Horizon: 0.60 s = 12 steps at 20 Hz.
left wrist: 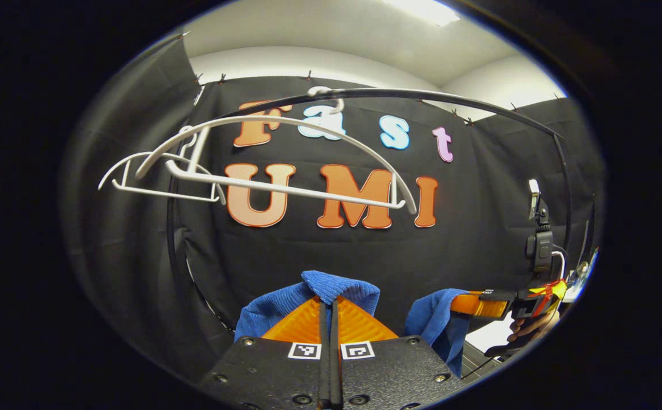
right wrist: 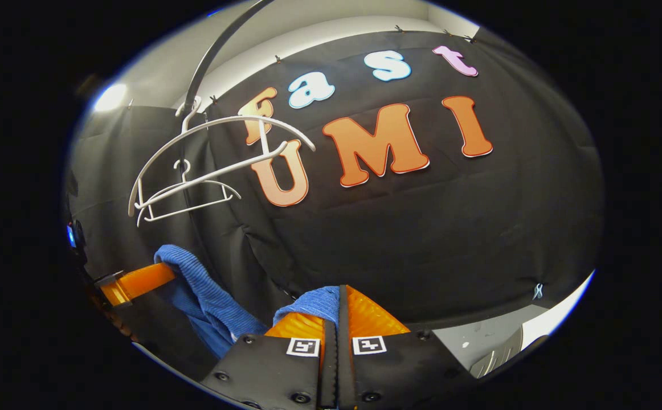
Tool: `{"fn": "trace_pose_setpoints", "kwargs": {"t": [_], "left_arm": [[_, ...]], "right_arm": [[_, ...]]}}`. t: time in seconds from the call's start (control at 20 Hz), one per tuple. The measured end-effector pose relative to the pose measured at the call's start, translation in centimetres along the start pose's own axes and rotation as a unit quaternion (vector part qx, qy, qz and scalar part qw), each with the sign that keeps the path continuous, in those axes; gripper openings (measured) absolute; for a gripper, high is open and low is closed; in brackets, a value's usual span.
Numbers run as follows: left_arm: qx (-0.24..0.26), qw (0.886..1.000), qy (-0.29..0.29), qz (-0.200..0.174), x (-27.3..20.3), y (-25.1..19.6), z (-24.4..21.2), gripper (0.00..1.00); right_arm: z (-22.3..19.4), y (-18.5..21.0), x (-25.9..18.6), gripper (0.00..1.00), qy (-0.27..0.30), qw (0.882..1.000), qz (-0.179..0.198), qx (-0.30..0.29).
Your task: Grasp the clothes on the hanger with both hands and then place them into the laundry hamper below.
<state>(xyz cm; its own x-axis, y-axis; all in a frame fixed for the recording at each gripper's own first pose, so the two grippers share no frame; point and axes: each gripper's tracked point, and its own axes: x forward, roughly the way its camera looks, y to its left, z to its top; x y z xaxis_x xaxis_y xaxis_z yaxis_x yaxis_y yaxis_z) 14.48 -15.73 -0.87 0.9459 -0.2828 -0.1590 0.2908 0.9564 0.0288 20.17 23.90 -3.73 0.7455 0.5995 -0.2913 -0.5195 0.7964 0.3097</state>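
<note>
Between the clenched orange fingers of the left gripper (left wrist: 329,310) bunches the blue garment (left wrist: 314,296); the right gripper (right wrist: 338,310) pinches its other end. Above both hang bare white hangers (left wrist: 262,165).

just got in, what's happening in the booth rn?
A person holds tongs in each hand, and both are clamped on a blue garment. The left tongs pinch one bunch of the cloth; the right tongs pinch another, with the fabric hanging between them. Two white hangers hang bare on the black rail above, so the garment is already off. The hamper is not visible here, so the drop seems still to come.
</note>
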Motion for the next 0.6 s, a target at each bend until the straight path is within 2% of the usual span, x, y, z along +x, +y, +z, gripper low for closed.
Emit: {"fn": "trace_pose_setpoints", "kwargs": {"t": [0.15,0.35,0.6], "left_arm": [[-0.005,1.0,0.005,-0.018,1.8,-3.4,-0.3,0.0],[-0.007,1.0,0.022,-0.02,4.2,-5.7,-2.6,0.0],[-0.002,0.998,0.062,-0.014,7.1,-6.3,-8.4,0.0]], "right_arm": [[-0.3,0.0,0.2,0.08,0.003,1.0,-0.008,-0.018],[-1.8,-1.1,0.9,0.08,0.013,0.999,-0.025,-0.04],[-6.2,-3.4,2.5,0.08,0.041,0.998,-0.035,-0.037]]}}
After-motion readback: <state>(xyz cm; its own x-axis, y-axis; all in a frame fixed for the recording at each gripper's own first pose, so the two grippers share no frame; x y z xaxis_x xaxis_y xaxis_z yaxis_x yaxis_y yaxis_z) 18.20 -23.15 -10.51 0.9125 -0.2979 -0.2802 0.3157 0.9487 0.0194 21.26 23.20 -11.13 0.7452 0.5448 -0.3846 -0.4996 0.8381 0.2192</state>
